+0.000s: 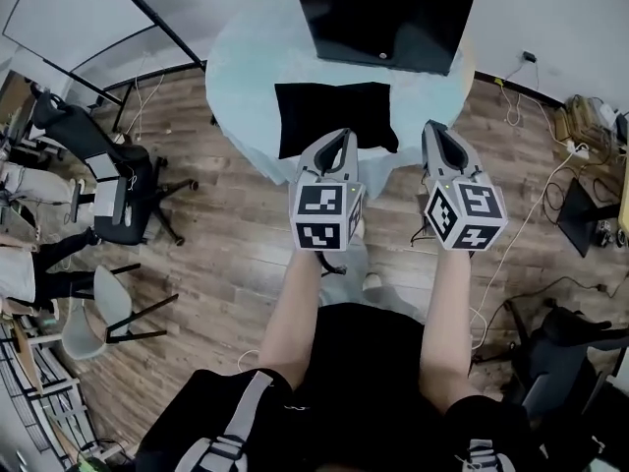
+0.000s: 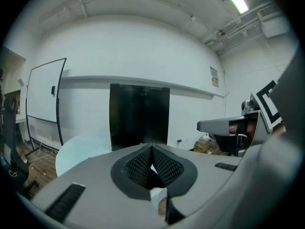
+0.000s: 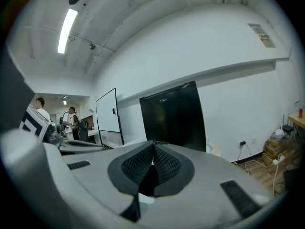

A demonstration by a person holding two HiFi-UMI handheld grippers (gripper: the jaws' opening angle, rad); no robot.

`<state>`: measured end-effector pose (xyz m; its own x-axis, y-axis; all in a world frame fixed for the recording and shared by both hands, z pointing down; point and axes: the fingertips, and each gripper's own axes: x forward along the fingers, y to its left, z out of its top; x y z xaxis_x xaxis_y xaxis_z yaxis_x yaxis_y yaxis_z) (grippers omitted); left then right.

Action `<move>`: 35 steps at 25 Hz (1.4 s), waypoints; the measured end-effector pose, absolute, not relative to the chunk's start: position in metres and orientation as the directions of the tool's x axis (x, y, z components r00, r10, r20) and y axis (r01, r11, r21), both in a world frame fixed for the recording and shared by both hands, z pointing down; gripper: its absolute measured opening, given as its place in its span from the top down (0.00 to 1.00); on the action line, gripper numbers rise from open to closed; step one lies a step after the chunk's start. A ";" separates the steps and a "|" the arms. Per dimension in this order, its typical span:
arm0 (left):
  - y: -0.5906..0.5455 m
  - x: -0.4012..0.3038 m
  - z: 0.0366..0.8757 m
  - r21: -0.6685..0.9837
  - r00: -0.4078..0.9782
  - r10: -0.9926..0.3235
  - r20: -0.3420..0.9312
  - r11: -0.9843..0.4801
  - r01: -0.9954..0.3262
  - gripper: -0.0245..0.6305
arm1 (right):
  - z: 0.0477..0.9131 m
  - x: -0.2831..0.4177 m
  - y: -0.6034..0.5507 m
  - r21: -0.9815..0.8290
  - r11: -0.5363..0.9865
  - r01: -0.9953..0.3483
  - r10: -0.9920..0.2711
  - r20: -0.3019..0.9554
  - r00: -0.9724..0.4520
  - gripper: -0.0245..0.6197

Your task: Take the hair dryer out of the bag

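Head view: one bag (image 1: 334,116), one table (image 1: 246,77); left tongs (image 1: 345,136), right tongs (image 1: 433,128) closed.

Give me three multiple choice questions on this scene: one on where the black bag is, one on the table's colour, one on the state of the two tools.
1. Where is the black bag? A in a drawer; B on the round table; C on a wall hook.
2. What colour is the table top? A pale blue; B red; C black.
3. How are the left tool and right tool? A both wide open; B both shut, empty; C both shut on the bag.
B: the head view shows it flat on the top. A: pale blue shows around the bag. B: each tool's view shows pads together, nothing between.
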<state>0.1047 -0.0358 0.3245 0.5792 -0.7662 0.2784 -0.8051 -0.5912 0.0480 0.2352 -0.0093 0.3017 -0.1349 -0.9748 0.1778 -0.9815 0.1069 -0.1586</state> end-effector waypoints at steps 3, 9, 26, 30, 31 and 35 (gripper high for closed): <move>-0.056 0.113 0.354 0.058 0.575 -0.732 0.365 -0.598 -0.799 0.94 | 0.326 0.256 -0.020 -0.196 0.057 -0.979 -0.969 0.224 -0.101 0.95; -0.088 0.124 0.404 0.075 0.554 -0.671 0.493 -0.602 -0.795 0.94 | 0.361 0.275 -0.048 -0.252 0.000 -0.968 -0.954 0.289 -0.076 0.95; -0.172 0.136 0.494 0.043 0.534 -0.537 0.653 -0.677 -0.734 0.66 | 0.430 0.272 -0.125 -0.273 -0.045 -0.961 -0.893 0.441 -0.083 0.95; -0.187 0.148 0.507 0.027 0.546 -0.502 0.671 -0.719 -0.695 0.66 | 0.441 0.278 -0.132 -0.284 -0.090 -0.954 -0.883 0.466 -0.055 0.95; -0.191 0.149 0.510 0.012 0.542 -0.498 0.677 -0.729 -0.684 0.66 | 0.444 0.278 -0.136 -0.291 -0.098 -0.952 -0.883 0.466 -0.052 0.95; -0.203 0.158 0.520 -0.022 0.548 -0.482 0.684 -0.764 -0.645 0.66 | 0.448 0.284 -0.147 -0.294 -0.127 -0.947 -0.882 0.470 -0.027 0.95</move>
